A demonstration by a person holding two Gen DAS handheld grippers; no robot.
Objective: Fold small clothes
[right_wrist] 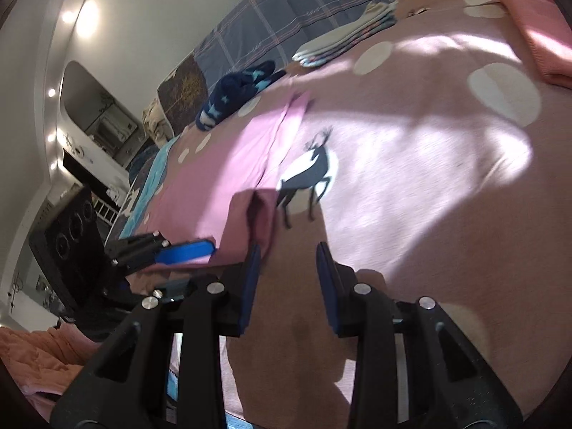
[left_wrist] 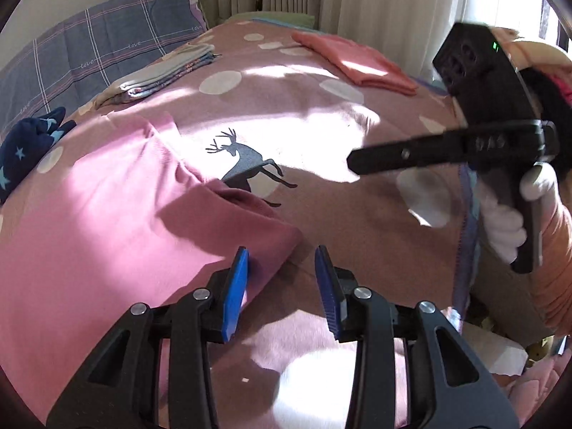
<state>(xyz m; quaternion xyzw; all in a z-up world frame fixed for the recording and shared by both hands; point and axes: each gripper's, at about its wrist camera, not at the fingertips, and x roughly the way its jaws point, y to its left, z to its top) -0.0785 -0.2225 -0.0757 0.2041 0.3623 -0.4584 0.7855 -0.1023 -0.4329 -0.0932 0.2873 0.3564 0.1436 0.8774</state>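
A pink garment (left_wrist: 107,221) lies spread on the dotted pink bedspread (left_wrist: 321,200), one corner folded over near the deer print (left_wrist: 246,164). My left gripper (left_wrist: 282,250) hovers open just right of that folded corner, only bedspread between its blue pads. From the right edge of the left wrist view, the right gripper (left_wrist: 357,162) reaches in, held by a white-gloved hand (left_wrist: 504,228). In the right wrist view my right gripper (right_wrist: 289,246) stands open in front of the garment's folded edge (right_wrist: 261,214), nothing between its pads. The left gripper's blue pad (right_wrist: 186,252) rests by the garment's near corner.
A stack of folded clothes (left_wrist: 168,71) and a folded salmon cloth (left_wrist: 357,60) lie at the far side of the bed. A navy star-patterned garment (left_wrist: 28,143) sits at the left by a plaid pillow (left_wrist: 89,46). The bed's edge (left_wrist: 464,214) runs along the right.
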